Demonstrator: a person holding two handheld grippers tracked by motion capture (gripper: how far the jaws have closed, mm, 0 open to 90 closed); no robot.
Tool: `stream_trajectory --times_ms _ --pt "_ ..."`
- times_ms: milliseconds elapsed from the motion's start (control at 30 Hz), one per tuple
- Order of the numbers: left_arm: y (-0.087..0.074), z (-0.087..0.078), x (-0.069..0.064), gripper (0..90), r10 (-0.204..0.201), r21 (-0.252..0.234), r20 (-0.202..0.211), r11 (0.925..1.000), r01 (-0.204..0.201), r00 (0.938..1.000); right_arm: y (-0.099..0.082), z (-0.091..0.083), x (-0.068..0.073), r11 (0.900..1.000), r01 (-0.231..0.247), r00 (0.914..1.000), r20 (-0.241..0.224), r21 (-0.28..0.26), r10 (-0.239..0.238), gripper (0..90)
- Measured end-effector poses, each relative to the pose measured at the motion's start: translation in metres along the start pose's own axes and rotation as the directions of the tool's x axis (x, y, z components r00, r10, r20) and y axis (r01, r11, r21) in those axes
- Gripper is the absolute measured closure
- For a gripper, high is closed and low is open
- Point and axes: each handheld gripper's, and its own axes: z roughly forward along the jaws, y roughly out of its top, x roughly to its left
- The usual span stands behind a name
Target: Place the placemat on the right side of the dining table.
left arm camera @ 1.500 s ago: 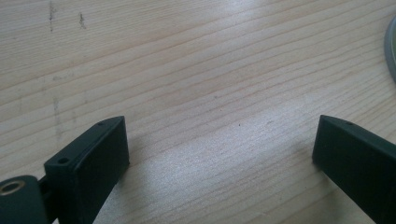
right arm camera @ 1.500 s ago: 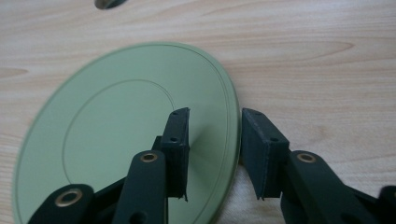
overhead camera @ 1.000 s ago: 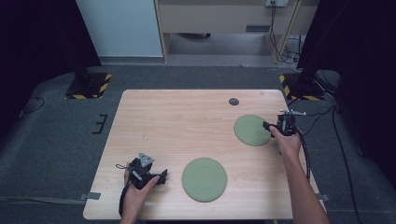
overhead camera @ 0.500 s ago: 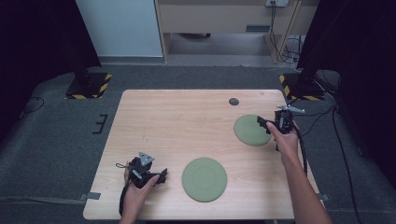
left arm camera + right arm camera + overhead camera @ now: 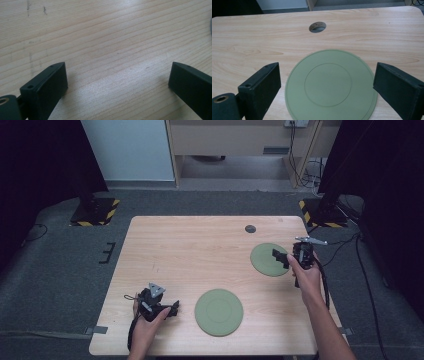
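Jaws on both grippers are spread wide, nothing held. Right gripper (image 5: 283, 256) hovers at the far green plate (image 5: 268, 259), near the table's (image 5: 200, 250) right edge; in right gripper view the plate (image 5: 329, 85) lies between its jaws, w/ the cable hole (image 5: 317, 26) beyond. Looks like a pre-grasp approach; next: drop lower, catch the rim, close. Left gripper (image 5: 170, 309) rests on bare wood just beside the near plate (image 5: 218, 312). Nothing blocks the way.

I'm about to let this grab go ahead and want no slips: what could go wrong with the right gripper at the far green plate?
The round flat green plate lies flush on the wooden table, so the open right gripper may scrape the wood or push the plate along. The plate looks nearly as wide as the jaw gap, so a jaw might land on its rim.
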Motion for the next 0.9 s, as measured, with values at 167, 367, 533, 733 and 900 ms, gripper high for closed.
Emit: stream_trajectory --times_ms 167,367,533,733,900 --pt "0.0 0.0 0.0 1.5 0.002 0.0 0.004 1.0 -0.002 1.0 -0.008 -0.009 0.006 0.9998 0.018 0.9998 -0.012 0.006 -0.017 7.8" --pt "0.001 0.001 0.001 1.0 0.007 0.001 0.008 1.0 -0.007 0.9999 -0.014 -0.019 0.012 0.9994 0.032 0.9992 -0.022 0.01 -0.032 8.1" --pt "0.001 0.001 0.001 1.0 0.009 0.001 0.01 1.0 -0.009 0.9999 -0.02 -0.025 0.017 0.999 0.044 0.9985 -0.034 0.011 -0.044 8.1" --pt "0.001 0.001 0.001 1.0 0.01 0.001 0.01 0.9999 -0.01 0.9999 -0.022 -0.029 0.019 0.9984 0.055 0.9976 -0.043 0.01 -0.054 8.1" --pt "0.001 0.001 0.001 1.0 0.01 0.001 0.01 0.9999 -0.01 0.9999 -0.025 -0.032 0.022 0.9977 0.066 0.9965 -0.052 0.013 -0.066 8.1"
